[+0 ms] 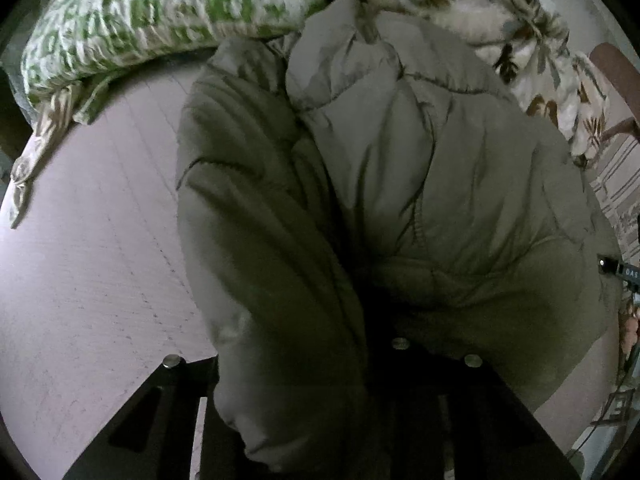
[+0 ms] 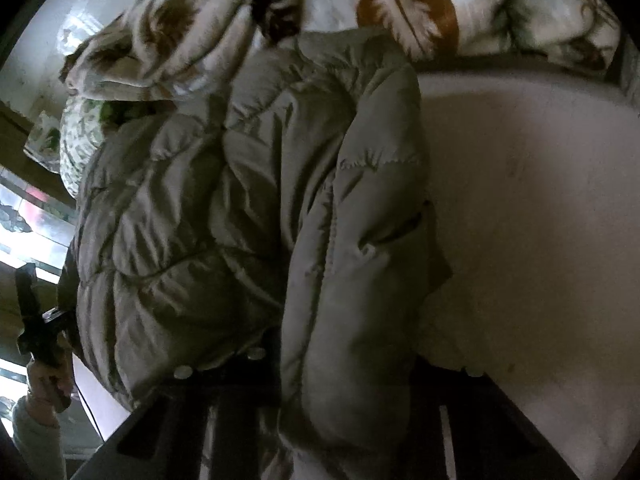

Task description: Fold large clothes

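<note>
A puffy beige quilted jacket [image 1: 420, 200] lies on a pale pink bed sheet [image 1: 88, 260]. In the left wrist view its sleeve [image 1: 280, 300] hangs down between my left gripper's [image 1: 320, 360] black fingers, which are shut on it. In the right wrist view the same jacket [image 2: 200, 220] fills the middle, and a sleeve [image 2: 352, 320] drops between my right gripper's [image 2: 332, 360] fingers, which are shut on it. The fingertips of both grippers are hidden by the fabric. My left gripper also shows at the left edge of the right wrist view [image 2: 36, 328], held by a hand.
A green-and-white patterned pillow [image 1: 160, 12] lies at the back left. A cream quilt with brown leaf print [image 1: 532, 52] lies at the back right, also in the right wrist view [image 2: 400, 8]. Bare pink sheet [image 2: 540, 220] lies right of the jacket. A bright window [image 2: 24, 216] is at far left.
</note>
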